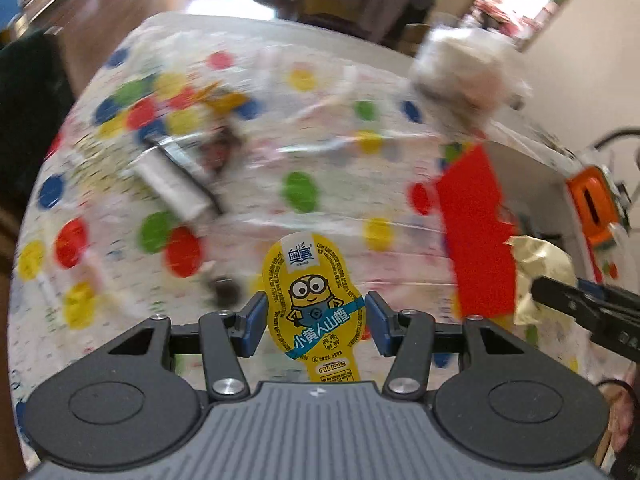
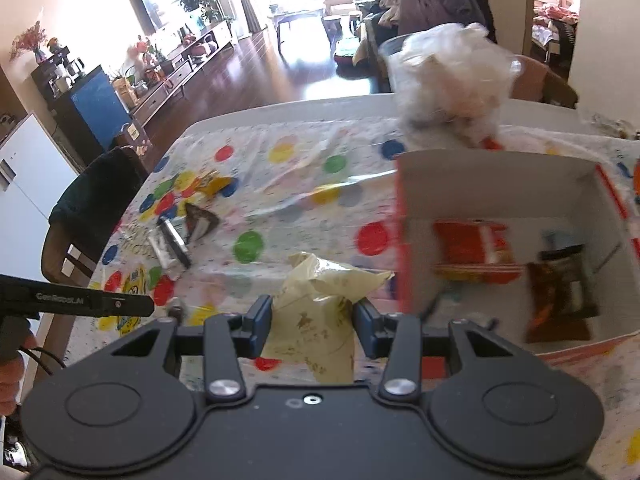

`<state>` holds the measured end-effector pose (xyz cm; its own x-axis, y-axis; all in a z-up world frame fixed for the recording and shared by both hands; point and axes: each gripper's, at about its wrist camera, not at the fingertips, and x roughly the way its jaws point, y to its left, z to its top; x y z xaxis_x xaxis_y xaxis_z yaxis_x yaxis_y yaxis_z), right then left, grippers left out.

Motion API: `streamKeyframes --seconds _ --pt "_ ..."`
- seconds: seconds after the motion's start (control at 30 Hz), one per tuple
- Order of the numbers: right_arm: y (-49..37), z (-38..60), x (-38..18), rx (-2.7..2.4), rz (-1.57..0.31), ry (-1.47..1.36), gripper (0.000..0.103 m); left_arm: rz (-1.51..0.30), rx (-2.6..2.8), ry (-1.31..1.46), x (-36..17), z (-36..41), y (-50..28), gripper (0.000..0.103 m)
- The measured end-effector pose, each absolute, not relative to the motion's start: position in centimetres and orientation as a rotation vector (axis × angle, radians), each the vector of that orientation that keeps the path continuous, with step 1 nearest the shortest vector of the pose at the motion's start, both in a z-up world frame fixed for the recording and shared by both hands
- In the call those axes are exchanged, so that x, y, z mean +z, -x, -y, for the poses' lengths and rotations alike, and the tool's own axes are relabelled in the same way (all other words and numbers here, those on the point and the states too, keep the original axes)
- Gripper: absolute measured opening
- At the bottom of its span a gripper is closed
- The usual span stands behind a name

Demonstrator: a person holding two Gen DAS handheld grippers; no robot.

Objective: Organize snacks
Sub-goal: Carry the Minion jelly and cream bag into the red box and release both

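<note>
Spotted tablecloth [image 2: 300, 184]; open box [image 2: 496, 188] right. Left gripper [image 1: 315, 317] clamps yellow snack pack [image 1: 312, 304], right gripper [image 2: 313, 326] clamps pale bag [image 2: 320, 300], both lifted beside box, likely for dropping in

My left gripper [image 1: 316, 318] clamps a yellow Minions snack cup [image 1: 314, 300] above the dotted tablecloth [image 1: 248, 152]; right of it, my other gripper [image 1: 560, 294] pinches a pale wrapper [image 1: 538, 264] beside a red box [image 1: 480, 232].

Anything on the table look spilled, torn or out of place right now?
No spill shows. Loose wrappers lie scattered on the dotted cloth, outside the box. The torn-looking brown wrapper may be empty; blur hides detail.
</note>
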<state>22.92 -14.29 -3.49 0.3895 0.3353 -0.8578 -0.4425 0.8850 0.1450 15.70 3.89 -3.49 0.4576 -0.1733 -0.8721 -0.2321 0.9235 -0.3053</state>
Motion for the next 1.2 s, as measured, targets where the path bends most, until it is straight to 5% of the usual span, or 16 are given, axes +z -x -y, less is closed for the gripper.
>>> streamKeyframes --seconds 0.63,1.2 --pt "-30.9 29.6 -3.5 0.379 -1.025 0.093 0.043 -1.041 -0.202 0.204 0.9 15.4 -24.9 0.052" --pt "-39.5 32.6 -8.7 0.335 -1.102 0.106 0.043 -1.173 -0.166 0.059 -6.2 23.7 -33.4 0.052"
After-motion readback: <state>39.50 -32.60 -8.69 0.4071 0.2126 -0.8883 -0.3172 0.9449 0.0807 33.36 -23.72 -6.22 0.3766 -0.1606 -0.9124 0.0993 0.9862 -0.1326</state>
